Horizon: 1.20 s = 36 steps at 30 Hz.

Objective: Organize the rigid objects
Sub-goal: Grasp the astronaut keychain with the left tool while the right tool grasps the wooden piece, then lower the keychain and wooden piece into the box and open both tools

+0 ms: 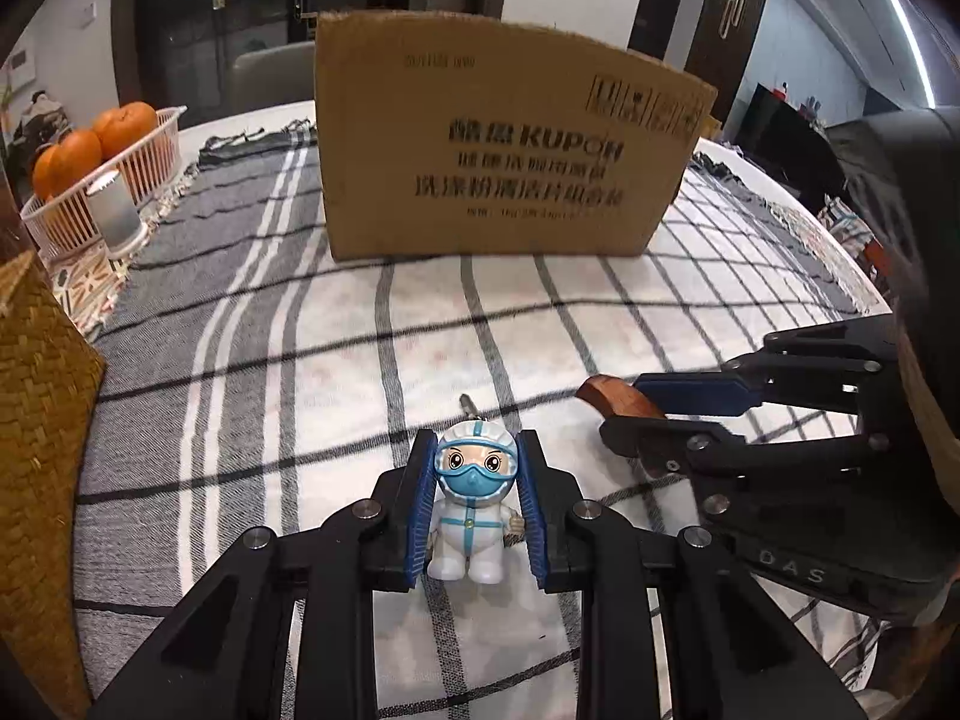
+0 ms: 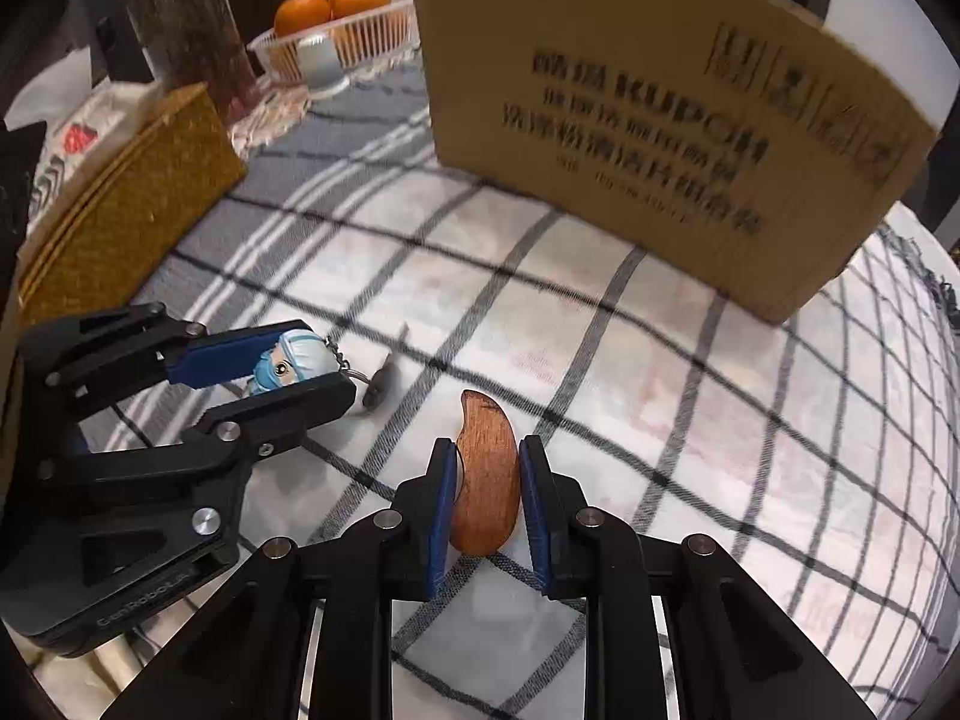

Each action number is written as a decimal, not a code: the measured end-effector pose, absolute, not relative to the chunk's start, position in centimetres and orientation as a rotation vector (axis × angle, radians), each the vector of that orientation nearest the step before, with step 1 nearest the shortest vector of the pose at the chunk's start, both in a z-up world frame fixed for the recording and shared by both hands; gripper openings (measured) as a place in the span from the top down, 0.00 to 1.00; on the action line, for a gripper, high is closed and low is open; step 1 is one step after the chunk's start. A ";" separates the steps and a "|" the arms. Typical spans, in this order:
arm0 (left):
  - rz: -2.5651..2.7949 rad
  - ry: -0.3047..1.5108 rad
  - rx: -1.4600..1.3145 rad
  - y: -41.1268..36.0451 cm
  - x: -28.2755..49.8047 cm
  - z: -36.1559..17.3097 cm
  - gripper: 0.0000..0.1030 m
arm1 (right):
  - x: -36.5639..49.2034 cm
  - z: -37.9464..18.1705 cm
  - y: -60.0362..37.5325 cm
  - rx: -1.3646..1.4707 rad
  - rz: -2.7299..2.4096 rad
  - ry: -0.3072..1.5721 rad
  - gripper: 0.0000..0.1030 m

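Observation:
A small toy figure in a white suit with a blue mask and goggles hangs just above the checked cloth, and my left gripper is shut on its sides. The right wrist view shows the same figure in the left gripper, with its keyring dangling. To the right, my right gripper is shut on a curved brown wooden piece whose pointed tip sticks out past the pads. From the left wrist view the right gripper holds that wooden piece low over the cloth.
A tall cardboard box with printed lettering stands at the back of the table. At the left are a woven straw box, a white basket of oranges and a small white cylinder. The table edge curves away on the right.

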State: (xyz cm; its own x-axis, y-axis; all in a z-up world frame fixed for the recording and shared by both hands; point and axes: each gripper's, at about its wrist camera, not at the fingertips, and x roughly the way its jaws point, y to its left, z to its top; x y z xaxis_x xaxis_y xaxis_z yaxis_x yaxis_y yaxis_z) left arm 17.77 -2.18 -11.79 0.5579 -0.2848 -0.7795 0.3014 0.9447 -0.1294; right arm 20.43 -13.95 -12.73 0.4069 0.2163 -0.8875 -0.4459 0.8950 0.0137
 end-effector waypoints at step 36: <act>-0.392 0.585 0.019 -4.6 21.0 3.4 0.74 | 21.2 3.1 -19.2 -0.031 0.279 0.671 0.78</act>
